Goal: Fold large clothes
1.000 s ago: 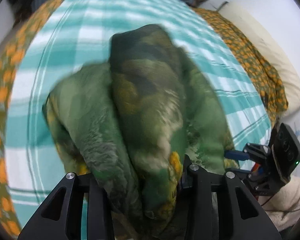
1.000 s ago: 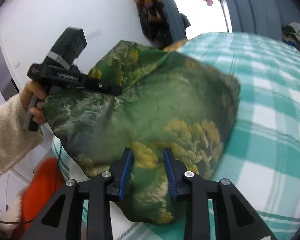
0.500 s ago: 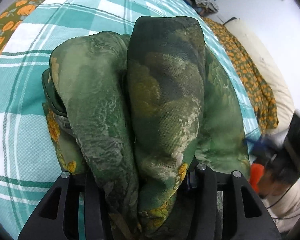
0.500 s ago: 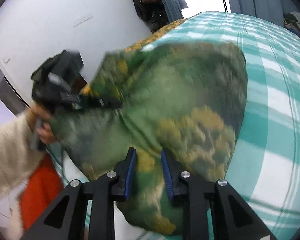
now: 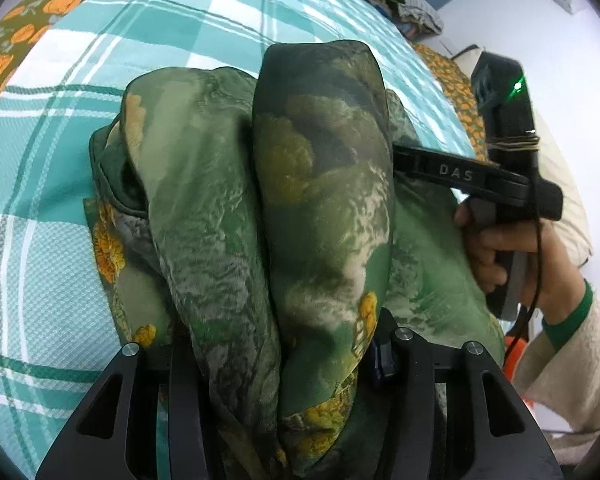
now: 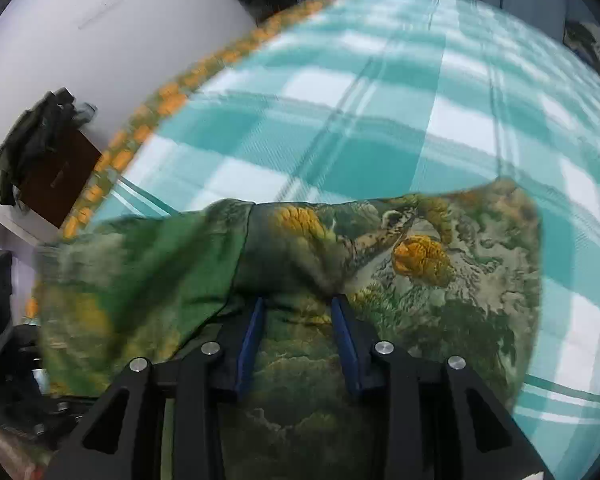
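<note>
A large green garment with yellow-orange flower print (image 5: 320, 184) lies bunched over the teal and white checked bed (image 5: 100, 40). My left gripper (image 5: 284, 352) is shut on thick folds of it, which hide the fingertips. My right gripper (image 6: 298, 312) is shut on another edge of the same garment (image 6: 440, 280), its blue pads pressed into the cloth. In the left wrist view the right gripper (image 5: 460, 176) reaches into the garment from the right, held by a hand in a cream sleeve.
An orange-flowered sheet edge (image 5: 28, 28) borders the bed at the left. A pile of clothes (image 5: 408, 4) lies at the bed's far end. A dark wooden cabinet with dark clothing on it (image 6: 48, 148) stands by the white wall.
The right gripper has swung round with its edge of the garment and now faces across the bed. The cloth has dropped flatter onto the bed. The left gripper has kept its hold.
</note>
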The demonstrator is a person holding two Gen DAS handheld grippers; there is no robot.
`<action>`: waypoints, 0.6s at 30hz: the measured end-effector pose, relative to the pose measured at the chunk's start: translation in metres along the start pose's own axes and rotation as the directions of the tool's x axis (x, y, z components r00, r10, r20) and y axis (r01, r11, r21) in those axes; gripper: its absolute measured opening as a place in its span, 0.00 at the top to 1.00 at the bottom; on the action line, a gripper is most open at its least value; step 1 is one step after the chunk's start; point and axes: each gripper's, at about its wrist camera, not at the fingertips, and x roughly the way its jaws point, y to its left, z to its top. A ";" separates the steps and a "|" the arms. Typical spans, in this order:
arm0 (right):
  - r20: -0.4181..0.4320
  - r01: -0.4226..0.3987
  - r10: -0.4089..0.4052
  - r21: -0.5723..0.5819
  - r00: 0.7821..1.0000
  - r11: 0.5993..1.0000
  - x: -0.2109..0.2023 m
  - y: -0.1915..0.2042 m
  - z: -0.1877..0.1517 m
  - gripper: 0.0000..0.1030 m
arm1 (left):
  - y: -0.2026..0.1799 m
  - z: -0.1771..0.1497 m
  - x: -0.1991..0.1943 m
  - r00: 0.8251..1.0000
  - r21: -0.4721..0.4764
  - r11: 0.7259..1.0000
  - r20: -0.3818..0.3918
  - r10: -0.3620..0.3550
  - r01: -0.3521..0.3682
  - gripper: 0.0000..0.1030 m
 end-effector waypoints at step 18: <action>0.236 0.005 0.030 -0.147 0.971 0.989 -0.146 0.040 -0.148 0.65 | 0.005 -0.008 -0.005 0.999 -0.009 0.999 0.027 -0.033 0.034 0.51</action>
